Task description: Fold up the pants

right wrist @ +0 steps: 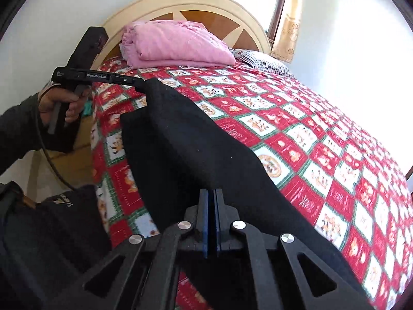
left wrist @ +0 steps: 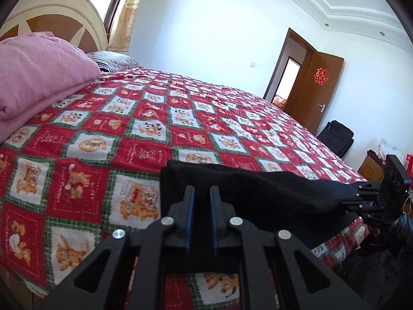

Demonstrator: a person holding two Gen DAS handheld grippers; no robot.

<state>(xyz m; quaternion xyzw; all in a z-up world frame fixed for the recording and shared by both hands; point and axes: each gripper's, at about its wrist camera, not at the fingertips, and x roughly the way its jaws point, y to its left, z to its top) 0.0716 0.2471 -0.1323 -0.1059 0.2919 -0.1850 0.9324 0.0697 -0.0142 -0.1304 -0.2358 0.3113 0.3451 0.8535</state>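
Note:
Black pants (left wrist: 258, 191) are held stretched above the near edge of a bed with a red checked cartoon cover (left wrist: 155, 118). My left gripper (left wrist: 202, 193) has its blue pads a finger-width apart at the pants' left end; whether cloth sits between them is unclear. My right gripper (right wrist: 212, 196) is shut on the pants (right wrist: 196, 144) at their other end. The right gripper also shows in the left wrist view (left wrist: 361, 196), clamped on the cloth. The left gripper shows in the right wrist view (right wrist: 140, 81), at the far corner of the pants.
A folded pink quilt (left wrist: 38, 77) and a striped pillow (left wrist: 113, 60) lie at the bed's head by the cream headboard (right wrist: 196, 2). A brown door (left wrist: 315, 87) stands open at the far wall. A black suitcase (left wrist: 335, 137) and a wooden cabinet (left wrist: 371, 170) stand beyond the bed.

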